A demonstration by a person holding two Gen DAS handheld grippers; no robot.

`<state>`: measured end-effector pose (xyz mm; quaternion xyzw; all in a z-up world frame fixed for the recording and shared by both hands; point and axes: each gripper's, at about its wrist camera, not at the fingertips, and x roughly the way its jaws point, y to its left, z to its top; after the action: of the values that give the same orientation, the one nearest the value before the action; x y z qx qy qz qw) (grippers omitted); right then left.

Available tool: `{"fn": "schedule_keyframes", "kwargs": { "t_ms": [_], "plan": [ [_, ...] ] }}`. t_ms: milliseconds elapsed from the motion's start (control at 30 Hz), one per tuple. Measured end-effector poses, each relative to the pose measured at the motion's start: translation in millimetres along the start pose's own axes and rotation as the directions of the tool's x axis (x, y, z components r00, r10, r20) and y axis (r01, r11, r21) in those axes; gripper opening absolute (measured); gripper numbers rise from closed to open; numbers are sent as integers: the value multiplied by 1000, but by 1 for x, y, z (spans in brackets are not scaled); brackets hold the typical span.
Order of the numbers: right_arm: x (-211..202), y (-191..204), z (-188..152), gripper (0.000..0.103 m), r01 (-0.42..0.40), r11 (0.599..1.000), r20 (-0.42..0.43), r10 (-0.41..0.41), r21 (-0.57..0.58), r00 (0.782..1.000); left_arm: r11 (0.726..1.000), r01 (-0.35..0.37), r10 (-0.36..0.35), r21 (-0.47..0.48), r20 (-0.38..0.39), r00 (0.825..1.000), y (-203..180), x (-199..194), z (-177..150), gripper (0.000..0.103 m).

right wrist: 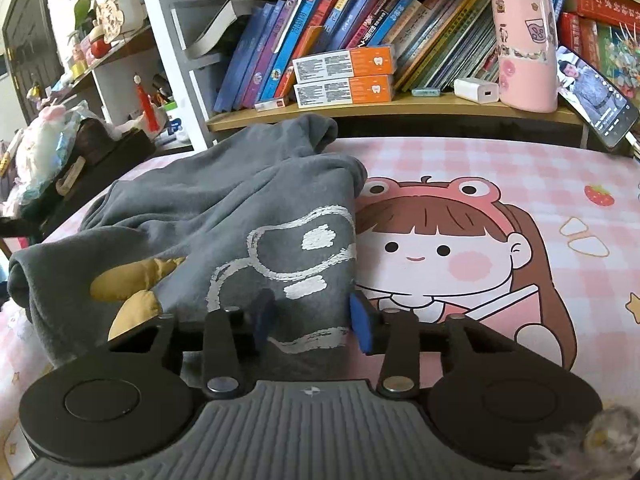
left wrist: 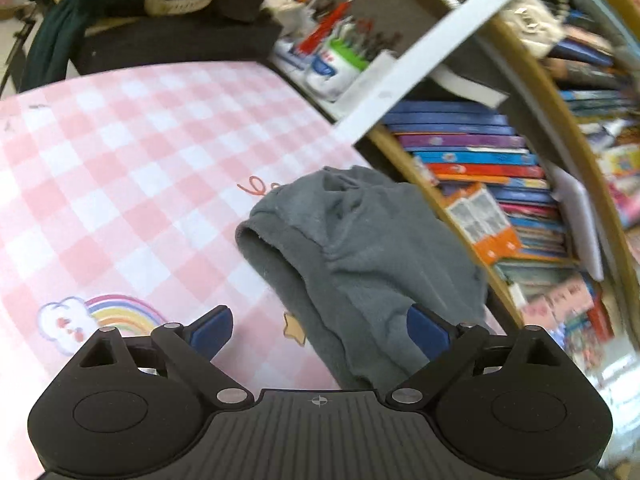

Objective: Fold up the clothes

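Note:
A grey sweatshirt [right wrist: 224,216] with a white print and yellow patches lies crumpled on the pink checked mat [right wrist: 500,168]. In the right wrist view my right gripper [right wrist: 313,324] sits low over its near right edge. Its blue pads stand partly apart and the printed cloth lies flat between them, not pinched. In the left wrist view a bunched end of the same grey sweatshirt [left wrist: 360,248] reaches the mat's [left wrist: 120,184] right edge. My left gripper [left wrist: 320,332] is wide open there; the cloth lies between the fingers, up against the right pad [left wrist: 428,332].
A bookshelf [right wrist: 360,108] with leaning books, orange boxes [right wrist: 344,76], a pink cup [right wrist: 524,40] and a propped phone [right wrist: 596,96] runs along the mat's far side. A dark box with clutter [left wrist: 172,32] and pen holders [left wrist: 332,64] stand past the mat's end.

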<state>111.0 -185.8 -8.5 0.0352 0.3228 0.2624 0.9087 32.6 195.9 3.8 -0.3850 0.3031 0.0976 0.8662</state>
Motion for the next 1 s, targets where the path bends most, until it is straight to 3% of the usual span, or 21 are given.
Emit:
{"fn": "schedule_keyframes", "kwargs": {
  "t_ms": [67,167,300,367,400,433,500,533,600,667,733,833,1000],
  "plan": [
    [-1,-1,1,28,-1,1000,2,1,5,1000,999,-52,52,7,5,999,-5,12,2,95],
    [-3,-4,2,22,0,1000,11,0,13,1000,997,-71,72,37,-7,997,-14,31,3,94],
    [-7,-6,5,17,-2,1000,29,2,13,1000,988,-128,126,84,29,992,-31,53,10,87],
    [-9,-5,5,17,-6,1000,35,6,5,999,980,-159,155,121,43,987,-42,68,18,66],
    [-9,-4,6,16,-9,1000,37,9,-2,999,973,-171,167,157,39,985,-50,79,24,44],
    [-10,-1,5,16,-16,1000,39,16,-14,999,965,-187,182,184,44,982,-58,88,32,34],
    [-12,5,4,16,-42,998,39,44,-42,998,955,-199,187,222,73,980,-68,100,51,22],
    [-13,8,4,16,-61,996,39,63,-59,997,946,-214,192,245,114,975,-77,99,60,21],
    [-16,18,2,16,-122,987,33,126,-101,991,919,-254,189,300,229,955,-95,89,74,21],
    [-19,32,-2,16,-216,966,12,220,-143,975,885,-307,186,350,339,922,-114,80,87,21],
    [-21,40,-6,20,-232,955,3,237,-185,971,841,-386,233,380,390,891,-122,76,95,33],
    [-23,53,-11,36,-257,935,-11,262,-246,965,830,-408,273,379,362,891,-111,70,101,55],
    [-22,58,-13,40,-268,926,-24,271,-265,962,813,-423,304,400,327,895,-81,42,78,66]
  ]
}}
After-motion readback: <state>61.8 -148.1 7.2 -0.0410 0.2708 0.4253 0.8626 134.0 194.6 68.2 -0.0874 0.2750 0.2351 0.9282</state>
